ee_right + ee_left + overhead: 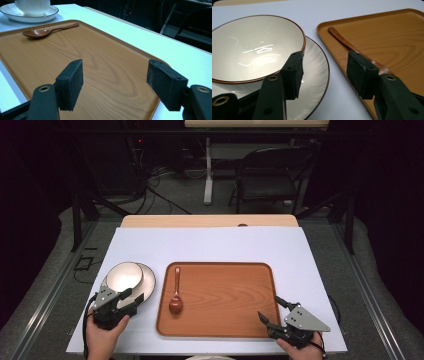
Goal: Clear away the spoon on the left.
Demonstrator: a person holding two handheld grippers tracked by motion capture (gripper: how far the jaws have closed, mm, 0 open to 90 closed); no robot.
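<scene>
The bench (210, 242), covered in a pale sheet, carries a wooden tray (225, 320) at its middle, and just left of the tray a plate (149, 279) with a bowl (124, 276) standing on it. A brown spoon (176, 295) lies inside the tray near its left edge, bowl end toward the person. Judging from this, the spoon is already set on the tray while the bowl and plate are not, so most of the work seems left. The left claw (131, 295) is wide open and holds nothing; in the left gripper view one finger (293, 72) sits at the bowl's near rim over the plate, the other over the tray's edge beside the spoon. The right claw (272, 309) hangs over the tray's near right corner, also wide open and empty, well apart from the spoon.
</scene>
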